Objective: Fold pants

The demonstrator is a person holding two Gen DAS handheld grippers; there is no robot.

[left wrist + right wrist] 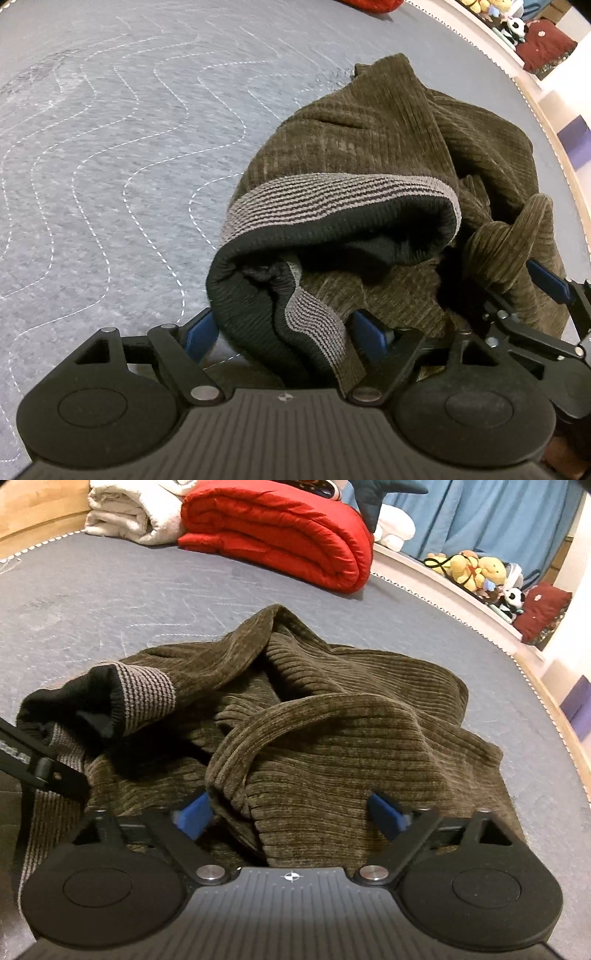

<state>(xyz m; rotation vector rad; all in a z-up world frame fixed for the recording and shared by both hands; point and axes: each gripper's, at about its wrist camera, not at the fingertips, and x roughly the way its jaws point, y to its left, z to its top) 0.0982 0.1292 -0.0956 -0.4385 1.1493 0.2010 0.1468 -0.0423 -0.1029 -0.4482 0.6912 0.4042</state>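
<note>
Left wrist view: crumpled pants (369,147) on quilted mat (110,147).

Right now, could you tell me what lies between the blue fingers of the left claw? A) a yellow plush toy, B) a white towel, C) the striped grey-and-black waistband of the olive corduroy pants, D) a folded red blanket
C: in the left wrist view the striped waistband of the pants hangs between the spread fingers of the left claw, which do not press on it.
</note>
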